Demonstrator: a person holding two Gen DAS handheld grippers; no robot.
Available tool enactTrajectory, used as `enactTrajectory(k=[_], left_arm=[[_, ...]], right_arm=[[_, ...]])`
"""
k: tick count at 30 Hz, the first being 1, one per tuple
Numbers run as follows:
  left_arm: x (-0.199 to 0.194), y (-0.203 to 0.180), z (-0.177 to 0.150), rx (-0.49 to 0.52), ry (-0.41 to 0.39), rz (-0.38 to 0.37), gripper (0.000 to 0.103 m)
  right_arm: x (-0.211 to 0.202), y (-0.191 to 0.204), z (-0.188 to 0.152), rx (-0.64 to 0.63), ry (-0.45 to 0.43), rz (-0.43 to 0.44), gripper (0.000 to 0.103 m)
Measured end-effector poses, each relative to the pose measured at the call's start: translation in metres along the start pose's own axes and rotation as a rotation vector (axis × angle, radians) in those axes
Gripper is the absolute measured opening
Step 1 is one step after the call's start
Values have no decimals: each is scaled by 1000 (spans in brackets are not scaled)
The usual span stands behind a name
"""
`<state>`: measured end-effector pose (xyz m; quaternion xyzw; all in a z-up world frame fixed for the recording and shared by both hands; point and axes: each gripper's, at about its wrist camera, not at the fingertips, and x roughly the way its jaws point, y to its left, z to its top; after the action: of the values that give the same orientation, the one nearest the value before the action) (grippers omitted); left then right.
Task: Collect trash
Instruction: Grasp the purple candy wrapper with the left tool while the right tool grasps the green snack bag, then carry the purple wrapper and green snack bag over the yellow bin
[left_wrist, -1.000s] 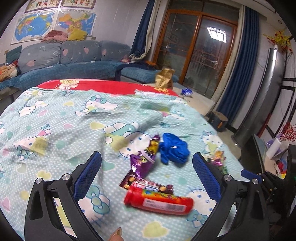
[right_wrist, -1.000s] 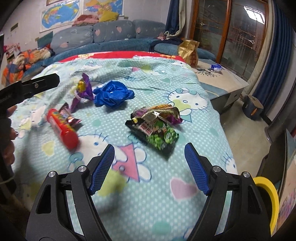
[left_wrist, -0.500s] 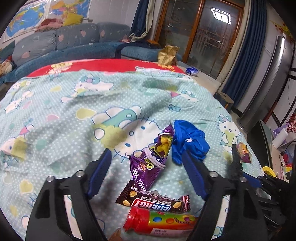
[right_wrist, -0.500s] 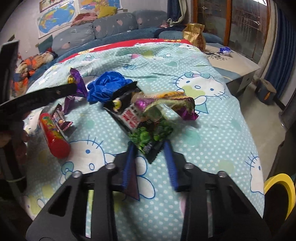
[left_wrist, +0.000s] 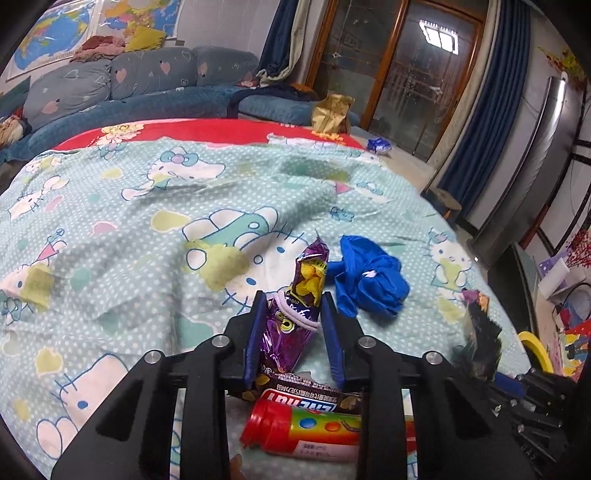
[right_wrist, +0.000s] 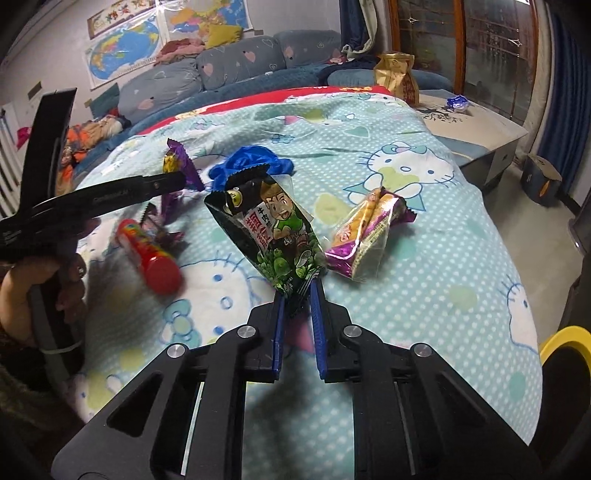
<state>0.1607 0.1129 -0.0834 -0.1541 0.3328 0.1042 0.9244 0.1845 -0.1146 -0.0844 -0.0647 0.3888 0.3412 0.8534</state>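
Observation:
Trash lies on a Hello Kitty bedspread (left_wrist: 129, 229). My left gripper (left_wrist: 293, 299) is closing, its blue pads pressing the sides of a purple snack wrapper (left_wrist: 295, 314) that sticks out past the tips. Just below it lie a brown candy-bar wrapper (left_wrist: 299, 397) and a red candy tube (left_wrist: 306, 432); a crumpled blue glove (left_wrist: 369, 280) lies to the right. My right gripper (right_wrist: 297, 291) is closing on the bottom edge of a black-and-green snack packet (right_wrist: 277, 229), which it holds upright above the bedspread. A purple-and-yellow biscuit wrapper (right_wrist: 369, 232) lies beside that packet.
A brown paper bag (right_wrist: 395, 75) and a small blue wrapper (right_wrist: 458, 103) sit on a low table beyond the bed. A yellow tape roll (right_wrist: 565, 343) is at the right edge. A person's hand (right_wrist: 22, 273) holds the left gripper. A blue sofa (left_wrist: 110, 85) lines the far wall.
My left gripper moved forward and down, and its jaws closed in around the purple wrapper. My right gripper closed on the black-and-green packet and lifted it off the bedspread.

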Motion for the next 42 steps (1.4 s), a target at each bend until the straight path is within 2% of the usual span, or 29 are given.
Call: enactTrajectory(k=[6,16,42], left_arm=[[-21,-1,0,-15,-53,-32,27],[-51,-4,3,-24,-110,-83,26],[-85,-55,-3,74,-148,-194,26]], right_arm=[[-11,13,-8,1,-11,45,9],[-24,22,-7,-9,-30,58,9],[-71,-9,-4,33,-121,-8,9]])
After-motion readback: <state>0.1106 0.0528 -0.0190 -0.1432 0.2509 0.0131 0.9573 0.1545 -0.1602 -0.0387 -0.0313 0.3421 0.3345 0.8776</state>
